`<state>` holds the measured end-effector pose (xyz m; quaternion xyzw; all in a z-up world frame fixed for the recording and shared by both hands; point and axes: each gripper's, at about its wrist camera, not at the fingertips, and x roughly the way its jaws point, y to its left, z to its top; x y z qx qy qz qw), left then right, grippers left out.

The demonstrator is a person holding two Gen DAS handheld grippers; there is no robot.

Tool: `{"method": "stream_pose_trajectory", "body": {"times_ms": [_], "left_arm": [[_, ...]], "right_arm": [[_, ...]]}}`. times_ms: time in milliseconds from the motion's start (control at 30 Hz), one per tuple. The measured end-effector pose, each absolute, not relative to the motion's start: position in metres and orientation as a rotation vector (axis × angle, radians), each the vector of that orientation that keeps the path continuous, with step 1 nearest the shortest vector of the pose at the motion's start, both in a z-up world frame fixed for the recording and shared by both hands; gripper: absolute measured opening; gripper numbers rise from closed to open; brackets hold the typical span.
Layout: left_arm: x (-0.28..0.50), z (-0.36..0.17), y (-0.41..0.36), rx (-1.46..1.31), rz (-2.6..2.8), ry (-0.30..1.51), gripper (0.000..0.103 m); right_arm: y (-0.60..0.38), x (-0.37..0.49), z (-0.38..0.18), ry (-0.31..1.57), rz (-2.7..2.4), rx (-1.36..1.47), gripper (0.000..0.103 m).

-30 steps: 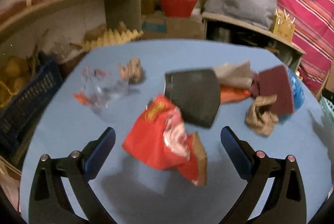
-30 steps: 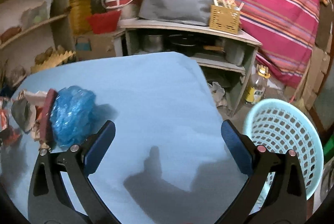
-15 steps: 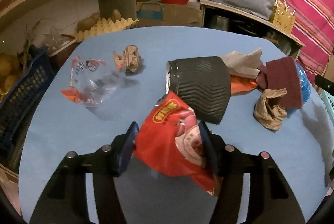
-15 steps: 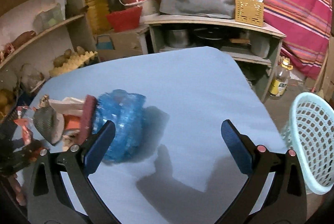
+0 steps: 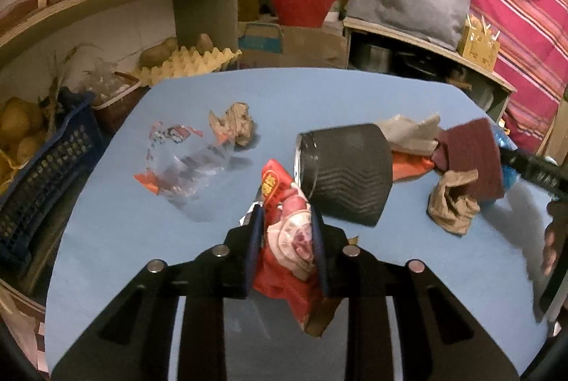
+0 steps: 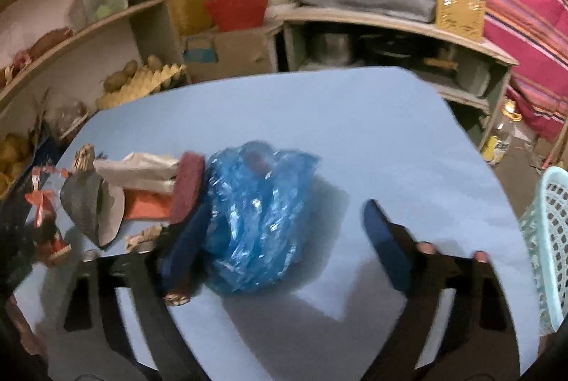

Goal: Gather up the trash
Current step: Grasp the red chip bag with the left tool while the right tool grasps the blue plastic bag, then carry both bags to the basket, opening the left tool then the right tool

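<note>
A red snack bag (image 5: 284, 239) is pinched between the blue pads of my left gripper (image 5: 285, 240), whose jaws are still closing on it, low over the blue table (image 5: 319, 90). Just beyond lies a black ribbed cup (image 5: 344, 175) on its side. A crumpled blue plastic bag (image 6: 259, 214) sits between the jaws of my right gripper (image 6: 284, 210), which are closing. The left pad (image 6: 184, 239) is against the bag and the right pad (image 6: 383, 239) stands apart from it. A maroon scouring pad (image 6: 186, 189) leans on the bag's left side.
A clear wrapper (image 5: 184, 164), crumpled brown papers (image 5: 232, 123) (image 5: 452, 203) and an orange wrapper (image 5: 408, 166) lie on the table. A pale-blue mesh basket (image 6: 552, 239) stands off the table's right edge, a navy crate (image 5: 35, 168) off its left. Shelves crowd the back.
The left jaws have come together from wide open onto the red snack bag. The right gripper has swung left to straddle the blue bag, and its jaws have begun to narrow.
</note>
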<state>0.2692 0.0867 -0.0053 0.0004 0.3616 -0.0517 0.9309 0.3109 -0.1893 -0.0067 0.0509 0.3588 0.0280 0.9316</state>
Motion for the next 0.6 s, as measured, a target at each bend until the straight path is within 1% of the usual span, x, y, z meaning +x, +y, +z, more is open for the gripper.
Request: {"method": "stream_pose_trajectory", "body": {"times_ms": [33,100,133,167,200,267,433,600], "left_arm": [[0.269,-0.003,0.087,-0.002,-0.105,0.736,0.026],[0.268,0.000,0.086,-0.003,-0.104,0.725,0.026],[0.268,0.003,0.085,-0.002,-0.104,0.716,0.026],[0.267,0.005,0.083,0.000,-0.104,0.708,0.026],[0.267,0.007,0.082,0.000,-0.105,0.704,0.026],[0.267,0.010,0.077,0.002,-0.112,0.696,0.026],[0.267,0.016,0.060,0.010,-0.130,0.677,0.026],[0.267,0.024,0.042,0.019,-0.142,0.653,0.026]], "right_arm": [[-0.189,0.311,-0.007,0.733,0.069,0.117,0.072],[-0.190,0.312,-0.006,0.742,0.099,0.130,0.055],[-0.190,0.313,-0.005,0.747,0.111,0.126,0.039],[-0.191,0.313,-0.005,0.752,0.122,0.120,0.029],[-0.192,0.312,-0.004,0.747,0.129,0.120,0.027],[-0.196,0.310,-0.001,0.739,0.135,0.117,0.017],[-0.210,0.299,0.010,0.698,0.120,0.114,0.013],[-0.239,0.282,0.025,0.647,0.090,0.147,0.013]]}}
